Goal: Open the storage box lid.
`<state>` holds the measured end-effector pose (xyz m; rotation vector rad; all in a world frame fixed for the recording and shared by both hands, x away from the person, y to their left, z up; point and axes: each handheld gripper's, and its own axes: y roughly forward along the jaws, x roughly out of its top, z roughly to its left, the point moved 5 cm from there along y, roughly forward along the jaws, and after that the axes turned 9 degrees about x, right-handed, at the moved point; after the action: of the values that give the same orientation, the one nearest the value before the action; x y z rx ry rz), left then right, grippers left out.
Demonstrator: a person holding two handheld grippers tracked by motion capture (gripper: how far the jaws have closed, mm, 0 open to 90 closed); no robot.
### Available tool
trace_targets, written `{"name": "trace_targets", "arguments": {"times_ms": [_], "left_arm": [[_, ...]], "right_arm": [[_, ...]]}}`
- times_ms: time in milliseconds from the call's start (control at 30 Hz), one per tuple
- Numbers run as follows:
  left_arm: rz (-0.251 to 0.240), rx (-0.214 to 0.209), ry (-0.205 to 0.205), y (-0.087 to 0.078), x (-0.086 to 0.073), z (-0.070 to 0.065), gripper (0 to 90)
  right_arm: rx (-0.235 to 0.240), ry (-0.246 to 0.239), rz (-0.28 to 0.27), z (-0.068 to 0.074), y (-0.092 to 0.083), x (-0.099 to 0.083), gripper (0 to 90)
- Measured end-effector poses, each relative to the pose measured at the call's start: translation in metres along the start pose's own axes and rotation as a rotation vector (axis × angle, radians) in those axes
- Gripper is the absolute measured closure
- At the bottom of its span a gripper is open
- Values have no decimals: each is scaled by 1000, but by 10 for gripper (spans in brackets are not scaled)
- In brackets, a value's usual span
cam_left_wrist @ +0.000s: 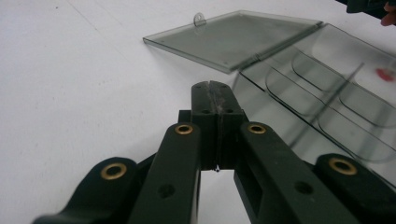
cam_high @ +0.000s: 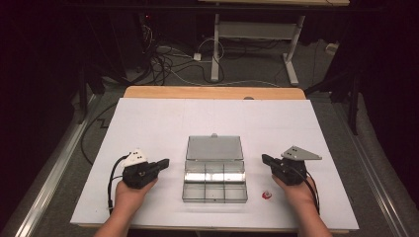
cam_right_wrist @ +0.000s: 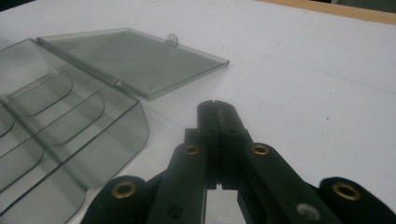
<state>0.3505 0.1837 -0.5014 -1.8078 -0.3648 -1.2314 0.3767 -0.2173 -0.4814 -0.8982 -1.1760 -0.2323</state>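
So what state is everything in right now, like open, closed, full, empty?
Box: open, compartments look empty.
Lid: swung back, lying flat on the table.
Left tool: shut, holding nothing, left of the box.
Right tool: shut, holding nothing, right of the box.
Red bit: loose on the table, right of the box, untouched.

White sheet (cam_high: 163,123) over a wooden table (cam_high: 212,92); small red item (cam_high: 267,195) on it; floor cables (cam_high: 168,61); desk frame (cam_high: 257,34) behind
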Motion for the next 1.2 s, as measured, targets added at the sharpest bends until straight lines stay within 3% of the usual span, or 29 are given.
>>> {"name": "trace_targets", "arguments": {"times_ms": [100,267,367,533,800,933,1200], "left_arm": [[-2,-3,15,-11,-8,-4,873],[-5,9,2,-22,-20,-2,847],[0,18,-7,-23,-25,1,843],[1,46,7,-21,-25,6,736],[-19,52,15,-21,-23,7,471],[-22,42,35,-22,-24,5,466],[-7,45,38,-17,-25,3,268]], "right_arm": [[0,-12,0,8,-11,-8,900],[-3,-25,-9,19,-24,-23,900],[14,0,-28,17,-26,-30,886],[4,13,-22,13,-27,-35,821],[15,-3,-15,15,-25,-35,593],[33,-5,-13,15,-24,-36,499],[37,-5,-23,15,-23,-35,293]]}}
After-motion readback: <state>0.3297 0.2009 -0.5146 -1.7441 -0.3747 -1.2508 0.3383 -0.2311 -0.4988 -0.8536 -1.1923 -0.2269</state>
